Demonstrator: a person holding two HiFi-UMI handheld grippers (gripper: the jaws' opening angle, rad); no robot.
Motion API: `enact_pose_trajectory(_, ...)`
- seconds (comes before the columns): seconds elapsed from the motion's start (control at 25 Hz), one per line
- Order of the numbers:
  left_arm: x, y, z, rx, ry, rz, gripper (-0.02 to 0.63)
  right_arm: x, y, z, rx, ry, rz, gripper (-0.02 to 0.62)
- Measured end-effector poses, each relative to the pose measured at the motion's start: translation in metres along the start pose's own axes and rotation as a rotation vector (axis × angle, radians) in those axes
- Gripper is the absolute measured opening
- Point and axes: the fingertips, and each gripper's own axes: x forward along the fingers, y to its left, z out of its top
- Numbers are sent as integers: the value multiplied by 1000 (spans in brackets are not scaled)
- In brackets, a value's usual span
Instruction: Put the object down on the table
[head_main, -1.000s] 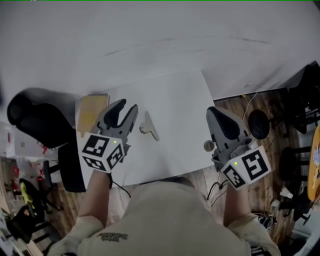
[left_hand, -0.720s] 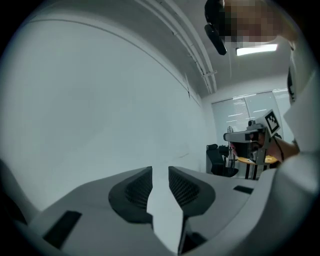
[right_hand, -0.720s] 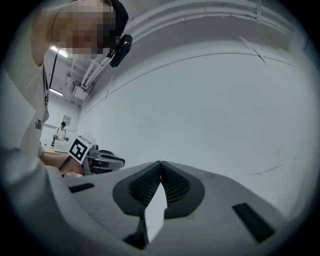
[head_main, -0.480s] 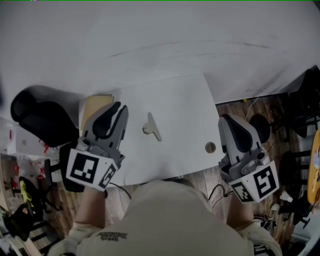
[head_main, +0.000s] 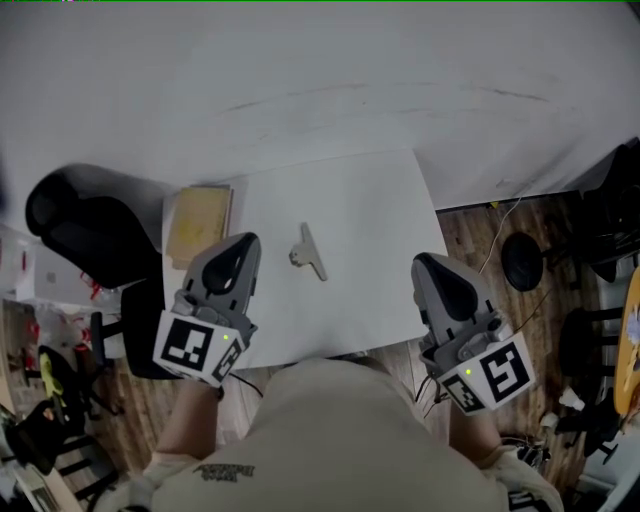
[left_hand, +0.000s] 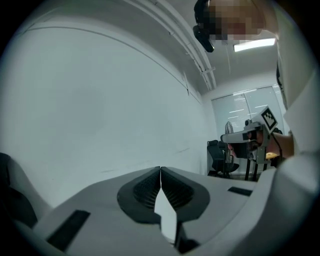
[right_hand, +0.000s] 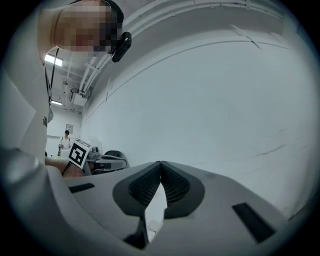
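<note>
Lying flat on the white table, the small tan object is in the middle of the head view. Nothing touches it.

The left gripper is just to the lower left of the object and apart from it. Its fingers have just been closing. Now they are pressed together, with nothing between them. The right gripper is at the lower right, by the table's edge, well away from the object. Its fingers are clenched together too, and they hold nothing.

I think the putting down is as good as done. The way to do this step well is to leave the object alone. Any move should take both grippers toward the bottom of the picture, never across the middle where the object lies. The left gripper is the nearer one, so it needs the most care. A small bump could make the object slide or spin. A flat tan board lies just above the left gripper, so it should not push that way either. The object is far from every table edge, so it looks safe there.
</note>
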Motion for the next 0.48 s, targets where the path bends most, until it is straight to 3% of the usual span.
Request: enact_pose_trajectory(0.48, -4, -10, -33, -1, 78, 8, 23, 17, -3, -63, -2, 150, 18, 23)
